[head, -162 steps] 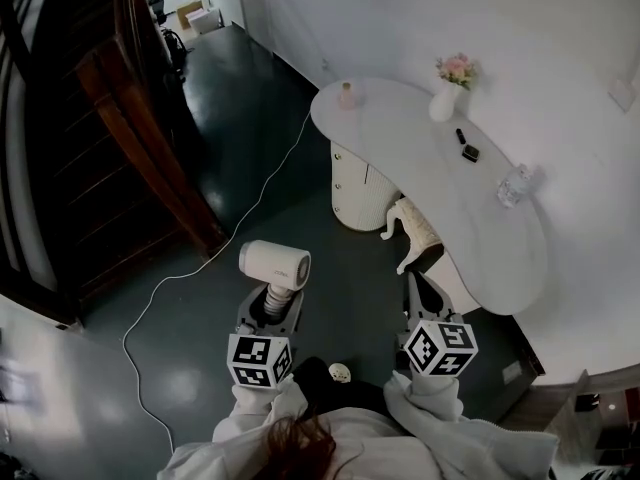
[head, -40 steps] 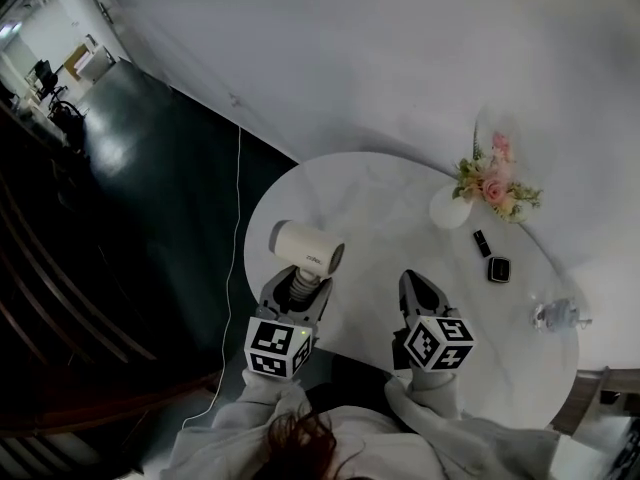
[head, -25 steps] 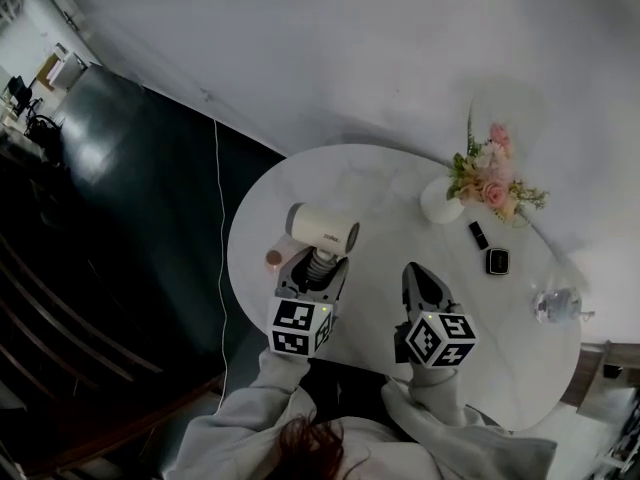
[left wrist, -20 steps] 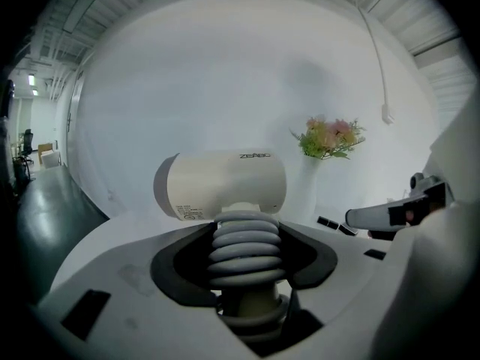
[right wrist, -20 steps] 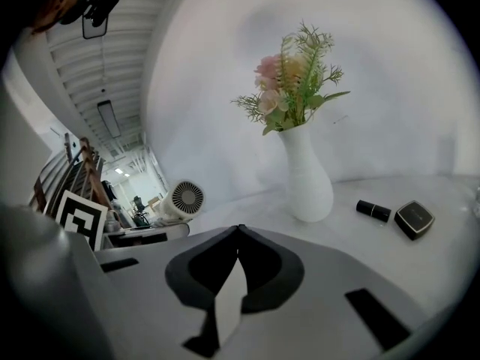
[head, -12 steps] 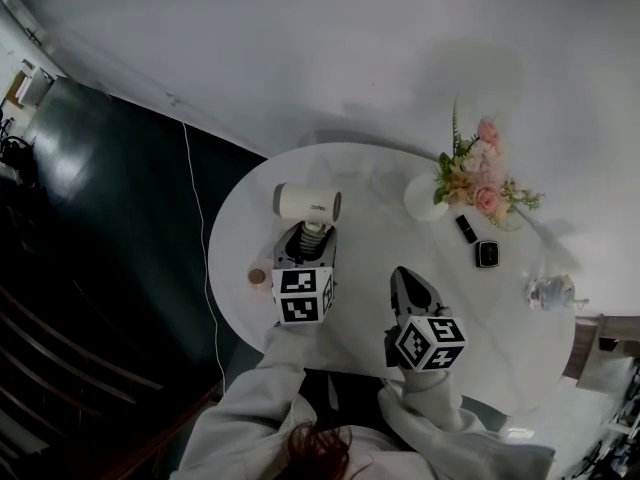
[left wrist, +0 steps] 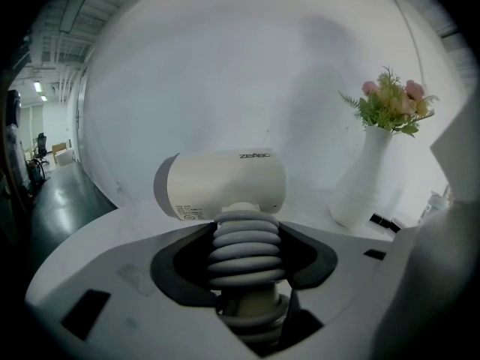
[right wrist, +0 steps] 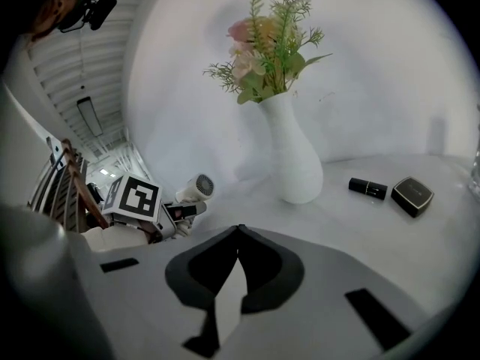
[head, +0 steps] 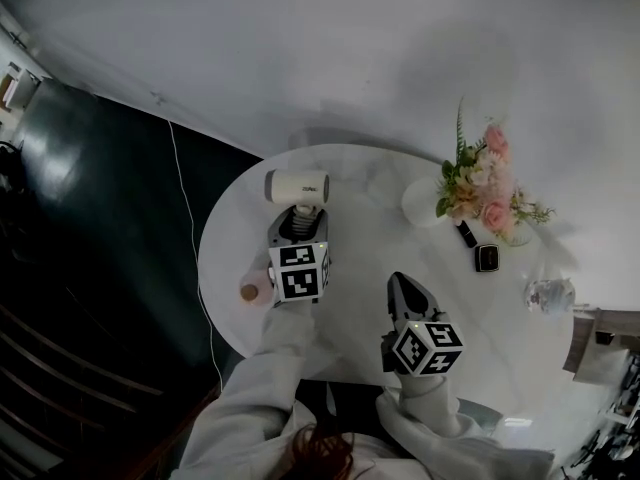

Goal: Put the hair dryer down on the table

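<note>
The cream hair dryer [head: 296, 186] stands with its barrel level and its grey ribbed handle [left wrist: 244, 250] pointing down into my left gripper [head: 296, 230], which is shut on that handle. It hangs over the left part of the white oval table [head: 360, 268]; whether it touches the top I cannot tell. The right gripper view shows the hair dryer [right wrist: 196, 187] small at the left, above the table edge. My right gripper [head: 400, 283] hovers over the table's near middle, shut with nothing in it, its tips meeting [right wrist: 238, 237].
A white vase [head: 425, 203] of pink flowers [head: 480, 183] stands at the back right, with a lipstick [head: 466, 234], a dark compact [head: 486, 258] and a glass item [head: 548, 295] beyond. A small pink jar [head: 252, 290] sits near the left rim. A white cable [head: 185, 208] runs over the dark floor.
The view has closed in on the table. My left gripper has carried the hair dryer farther out over the tabletop, still shut on its handle. The right gripper has kept its place and stays shut.
</note>
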`<move>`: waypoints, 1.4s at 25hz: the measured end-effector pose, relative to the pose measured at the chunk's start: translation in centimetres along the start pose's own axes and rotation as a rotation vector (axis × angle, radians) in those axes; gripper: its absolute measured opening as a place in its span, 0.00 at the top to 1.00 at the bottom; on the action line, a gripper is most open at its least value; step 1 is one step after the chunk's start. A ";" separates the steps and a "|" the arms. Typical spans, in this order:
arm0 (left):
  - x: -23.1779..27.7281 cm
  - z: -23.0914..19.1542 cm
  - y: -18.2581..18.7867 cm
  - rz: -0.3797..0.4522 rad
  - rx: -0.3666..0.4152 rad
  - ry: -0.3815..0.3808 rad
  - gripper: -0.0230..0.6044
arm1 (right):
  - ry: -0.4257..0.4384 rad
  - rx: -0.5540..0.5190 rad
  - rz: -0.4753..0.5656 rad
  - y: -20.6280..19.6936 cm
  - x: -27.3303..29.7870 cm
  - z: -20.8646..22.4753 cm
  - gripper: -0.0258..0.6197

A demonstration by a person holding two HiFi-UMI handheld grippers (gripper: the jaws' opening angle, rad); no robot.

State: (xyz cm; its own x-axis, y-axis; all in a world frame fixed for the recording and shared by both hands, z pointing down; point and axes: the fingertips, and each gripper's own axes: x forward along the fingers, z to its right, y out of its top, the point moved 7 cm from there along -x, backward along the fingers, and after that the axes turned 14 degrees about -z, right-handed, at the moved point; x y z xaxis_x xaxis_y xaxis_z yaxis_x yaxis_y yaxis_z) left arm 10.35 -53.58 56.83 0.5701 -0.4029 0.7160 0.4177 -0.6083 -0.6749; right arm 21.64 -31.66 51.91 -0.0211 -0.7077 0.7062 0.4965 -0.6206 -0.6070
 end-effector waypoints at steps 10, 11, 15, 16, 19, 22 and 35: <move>2.8 -0.3 0.4 -0.107 -0.027 0.028 0.60 | -0.005 0.034 -0.021 -0.4 1.0 0.4 0.88; 3.1 -0.2 0.3 -0.128 -0.024 0.035 0.60 | -0.004 0.036 -0.022 -0.4 1.0 0.4 0.88; 3.6 0.2 0.0 -0.175 0.032 0.075 0.60 | -0.003 0.049 -0.024 -0.6 0.9 0.3 0.88; 3.7 0.3 0.0 -0.181 0.042 0.080 0.60 | -0.004 0.054 -0.025 -0.7 0.8 0.4 0.88; 3.8 0.4 0.0 -0.193 0.050 0.081 0.60 | -0.002 0.070 -0.027 -1.0 0.8 0.6 0.88; 4.0 0.5 0.0 -0.201 0.052 0.074 0.60 | 0.002 0.078 -0.028 -1.2 0.9 0.7 0.88; 2.8 0.9 -0.3 -0.220 0.080 -0.026 0.52 | 0.024 0.070 -0.017 -1.4 0.1 0.1 0.88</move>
State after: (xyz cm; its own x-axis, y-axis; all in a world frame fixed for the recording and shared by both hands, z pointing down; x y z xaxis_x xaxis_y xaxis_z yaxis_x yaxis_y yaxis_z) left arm 12.45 -53.89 58.83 0.4772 -0.2482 0.8430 0.5882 -0.6225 -0.5163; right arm 21.05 -30.82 52.92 -0.0510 -0.7056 0.7068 0.5551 -0.6084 -0.5672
